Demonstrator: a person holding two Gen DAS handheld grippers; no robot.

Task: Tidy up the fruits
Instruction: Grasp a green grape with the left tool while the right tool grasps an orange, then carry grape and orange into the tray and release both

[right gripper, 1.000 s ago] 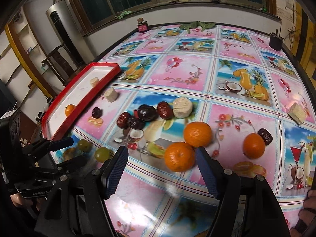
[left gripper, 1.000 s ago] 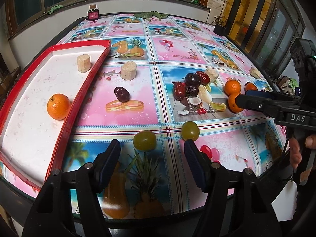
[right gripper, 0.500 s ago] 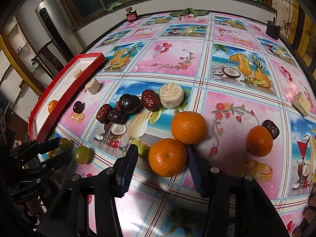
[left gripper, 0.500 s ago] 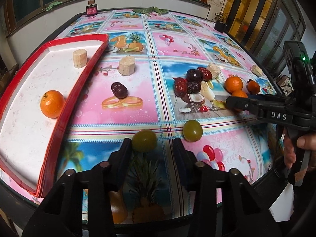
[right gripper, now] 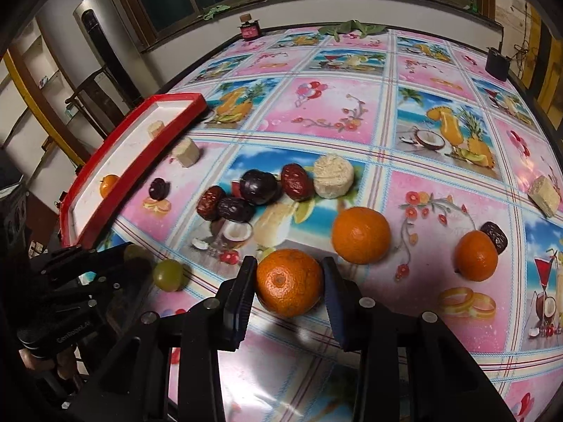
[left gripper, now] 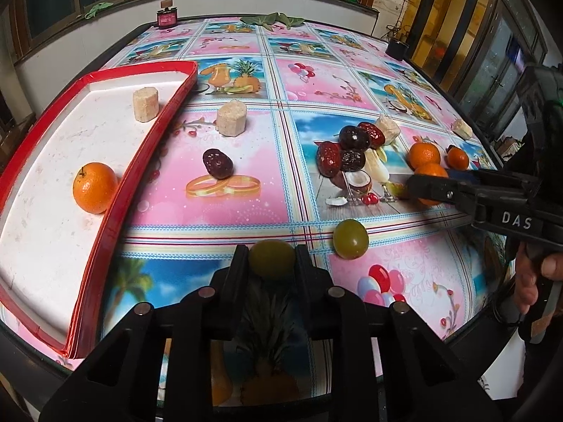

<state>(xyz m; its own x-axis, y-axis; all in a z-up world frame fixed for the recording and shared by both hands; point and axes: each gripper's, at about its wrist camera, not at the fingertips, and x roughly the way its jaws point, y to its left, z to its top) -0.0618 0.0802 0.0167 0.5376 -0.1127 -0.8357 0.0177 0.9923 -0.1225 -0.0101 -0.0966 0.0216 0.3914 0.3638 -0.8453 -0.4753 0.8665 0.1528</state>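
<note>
Fruits lie scattered over the patterned tablecloth [left gripper: 246,211], and each tool has one between its fingers. Nearest, the left gripper [left gripper: 271,258] is clenched on a green grape [left gripper: 271,259], both pads against its sides, low over the near edge of the table. A second grape [left gripper: 350,239] sits just to its right, loose on the cloth. The right gripper [right gripper: 289,285] brackets the nearest orange [right gripper: 289,283]; its pads look pressed to the peel on both sides, so I read it as grasping, though the fruit seems to rest on the table.

Judging the step as lift and carry to the red tray [left gripper: 151,133] at the left, the grape wants a gentle squeeze: it is round and slick and may squirt out if pinched hard. Raise it straight up, clear the tray's raised rim, and set it down on the white floor away from the tray orange [left gripper: 95,187] already there. The orange should be held across its widest part and lifted without nudging its neighbour orange [right gripper: 361,235] just beyond.

Farther out lie a single dark date [left gripper: 217,163], a cluster of dates [right gripper: 253,193], pale cylindrical cakes [right gripper: 333,176], and a third loose orange [right gripper: 475,255] at the right.
</note>
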